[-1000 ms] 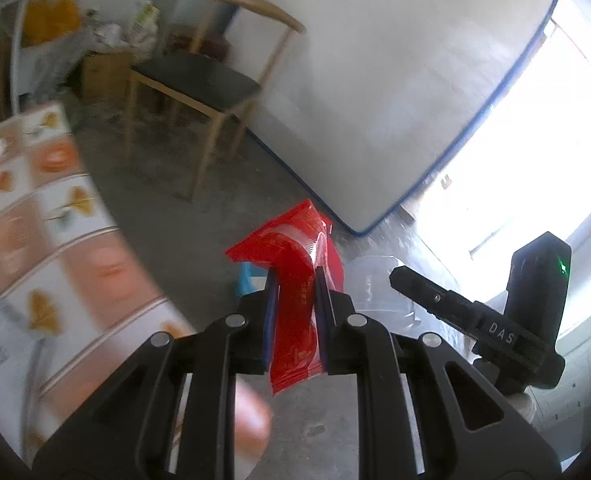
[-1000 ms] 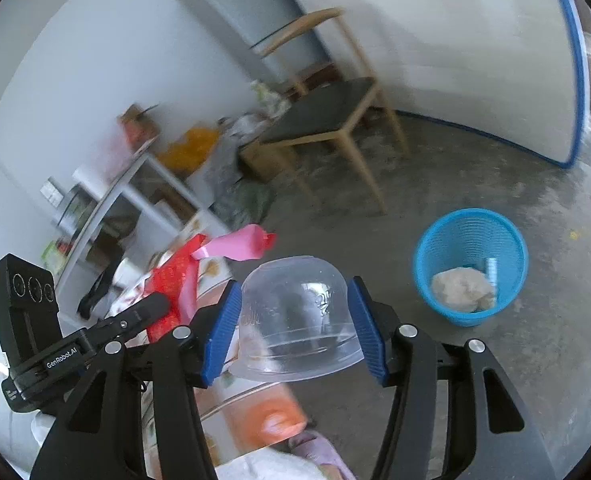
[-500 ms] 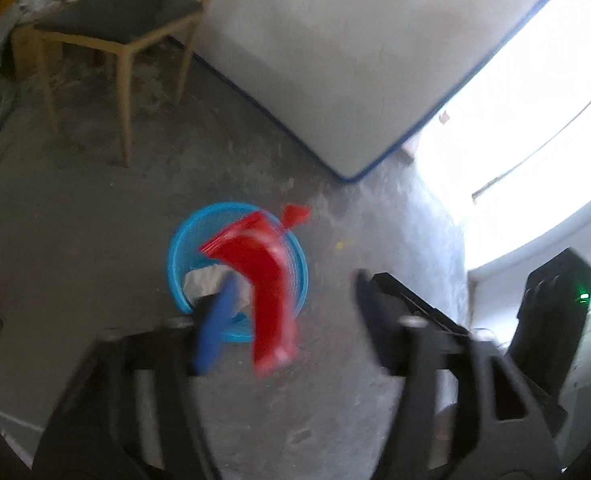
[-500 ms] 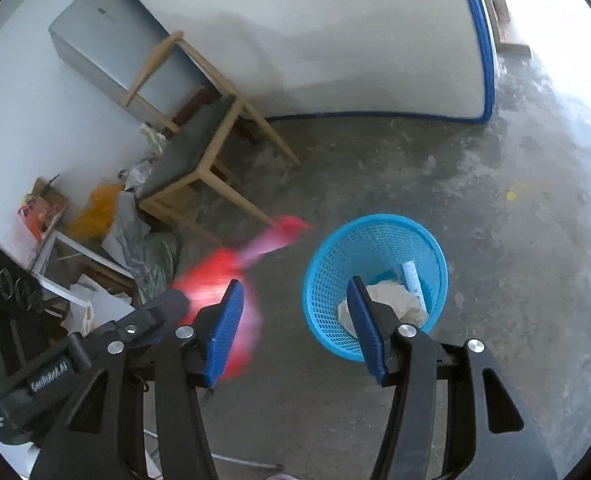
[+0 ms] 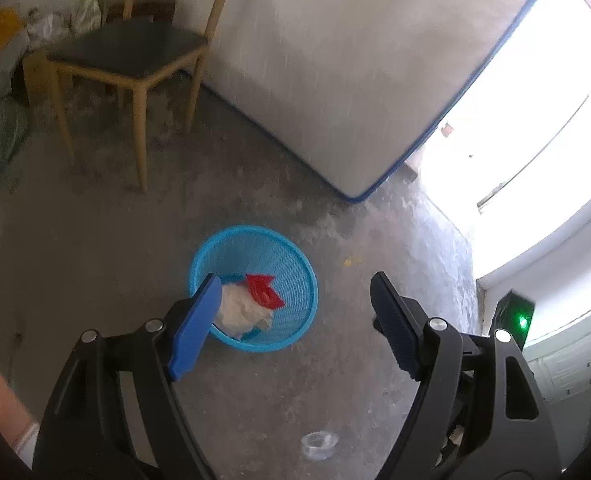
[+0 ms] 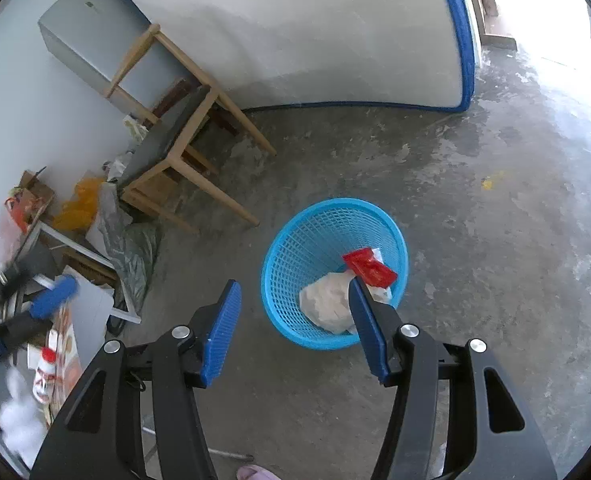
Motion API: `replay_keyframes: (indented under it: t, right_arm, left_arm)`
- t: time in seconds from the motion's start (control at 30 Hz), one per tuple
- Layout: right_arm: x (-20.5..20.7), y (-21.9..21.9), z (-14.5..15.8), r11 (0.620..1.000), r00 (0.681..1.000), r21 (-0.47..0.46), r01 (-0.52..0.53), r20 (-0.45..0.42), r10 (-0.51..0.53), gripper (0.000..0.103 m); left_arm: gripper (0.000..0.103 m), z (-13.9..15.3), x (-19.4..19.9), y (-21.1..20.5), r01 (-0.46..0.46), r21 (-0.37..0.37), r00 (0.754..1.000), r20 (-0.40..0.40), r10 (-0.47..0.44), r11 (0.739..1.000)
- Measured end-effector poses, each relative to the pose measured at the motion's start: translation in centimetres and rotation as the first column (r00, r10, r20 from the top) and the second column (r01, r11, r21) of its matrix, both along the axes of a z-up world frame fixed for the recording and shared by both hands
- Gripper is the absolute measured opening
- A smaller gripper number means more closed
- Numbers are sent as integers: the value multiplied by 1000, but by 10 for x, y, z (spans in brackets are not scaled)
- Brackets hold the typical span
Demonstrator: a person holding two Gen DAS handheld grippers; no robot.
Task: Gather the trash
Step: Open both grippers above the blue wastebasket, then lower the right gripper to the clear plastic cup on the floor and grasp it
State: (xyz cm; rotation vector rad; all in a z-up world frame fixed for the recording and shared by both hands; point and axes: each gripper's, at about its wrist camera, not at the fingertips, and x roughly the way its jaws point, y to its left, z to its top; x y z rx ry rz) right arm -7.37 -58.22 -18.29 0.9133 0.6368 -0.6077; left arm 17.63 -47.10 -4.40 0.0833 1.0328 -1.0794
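While both claws hang over the floor with nothing in them, the findings are these.

Left claw (image 5: 293, 322): jaws opening, already wide; nothing between them, only the basket and floor showing through the gap.
Right claw (image 6: 293, 322): jaws apart at a middling width, empty, aimed down toward the basket.
Basket (image 5: 295, 256): blue mesh, upright on the concrete floor (image 5: 95, 260), near a wooden chair (image 5: 131, 52).
Red wrapper (image 5: 263, 289): inside the basket, lying on top of a crumpled white wad (image 5: 239, 312).
Clear cup (image 5: 319, 445): on the floor near the bottom of the left view, well outside the basket; judged to be trash not yet collected.
Risk, cup: thin clear plastic is likely to slip or crush if pinched hard, and a careless approach could knock it away across the floor.
Risk, basket: it looks light; a claw catching the rim could tip it and spill the contents.
Risk, wrapper: it sits high on the wad and could slide out if the basket is jolted.
Hidden: each claw finger covers part of the basket's rim and contents; what lies under the wad cannot be told.
Unclear: the left edge of the right view is blurred; the clutter and a white bottle (image 6: 45, 372) there are hard to identify.
Cut off: a mattress (image 5: 355, 72) against the wall, and bright glare at the doorway.
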Motion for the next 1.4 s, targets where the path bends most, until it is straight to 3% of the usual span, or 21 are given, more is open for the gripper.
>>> replay_keyframes:
  t: [0.27, 0.37, 0.53, 0.67, 0.77, 0.9, 1.1, 1.17, 1.3, 1.4]
  right_arm:
    - [-99, 12, -24, 998, 996, -15, 59, -65, -60, 61]
    - [-149, 2, -63, 989, 979, 32, 142, -151, -136, 61]
    - [-217, -22, -157, 944, 915, 156, 290, -334, -225, 61]
    - [-246, -30, -208, 870, 903, 300, 391, -309, -299, 61]
    - [-242, -37, -231, 848, 906, 345, 402, -283, -314, 61]
    - [-236, -57, -263, 761, 893, 467, 451, -216, -396, 61]
    - [-209, -78, -305, 604, 835, 608, 515, -197, -514, 61]
    - [-191, -85, -313, 594, 833, 609, 526, -225, -506, 58]
    - [-151, -95, -325, 627, 854, 583, 517, -303, -422, 58]
    - [-121, -92, -342, 628, 857, 584, 514, -373, -354, 58]
  left_arm:
    - [74, 37, -18, 59, -6, -58, 1000, 29, 8, 998]
    - [74, 46, -33, 96, 7, -53, 1000, 23, -5, 999]
    - [74, 55, -53, 153, 12, -47, 1000, 29, -11, 999]
    - [74, 59, -61, 198, -30, -62, 999, 10, 31, 998]
    - [74, 57, -68, 234, -68, -56, 998, -7, 68, 996]
    - [74, 58, -76, 271, -118, -47, 993, 10, 118, 992]
    - [74, 66, -83, 313, -197, -61, 978, 62, 200, 979]
    - [74, 70, -85, 319, -210, -69, 973, 83, 216, 975]
    - [74, 72, -91, 332, -228, -86, 967, 97, 236, 970]
    - [74, 70, -91, 337, -241, -85, 965, 88, 249, 967]
